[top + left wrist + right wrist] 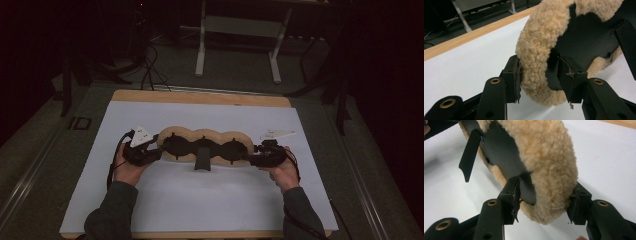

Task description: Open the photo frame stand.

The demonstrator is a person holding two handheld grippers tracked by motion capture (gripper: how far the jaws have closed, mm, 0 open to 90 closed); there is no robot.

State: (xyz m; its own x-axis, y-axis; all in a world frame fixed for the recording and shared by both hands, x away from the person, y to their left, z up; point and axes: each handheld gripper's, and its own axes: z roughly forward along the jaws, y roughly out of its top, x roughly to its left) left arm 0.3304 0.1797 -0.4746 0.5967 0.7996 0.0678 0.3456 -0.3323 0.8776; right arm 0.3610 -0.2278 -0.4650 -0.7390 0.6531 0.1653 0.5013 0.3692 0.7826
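A long tan fleece pad [205,135] with three rounded lobes and black inner panels spans between my two grippers over the white sheet. A black strap [202,162] hangs from its middle. My left gripper [159,150] grips the pad's left end; in the left gripper view [542,80] one pad presses the fleece [536,57] and the other a black tab. At the right end, my right gripper [248,157] is closed the same way: in the right gripper view [545,200] the fleece [549,165] fills the gap between its jaws. The pad seems raised slightly off the sheet.
The white sheet [200,200] covers a wooden table [200,96] whose edge shows at the back. Beyond it stand a white table frame [239,47] and cables [148,65] on a dark floor. The person's forearms come in at the bottom.
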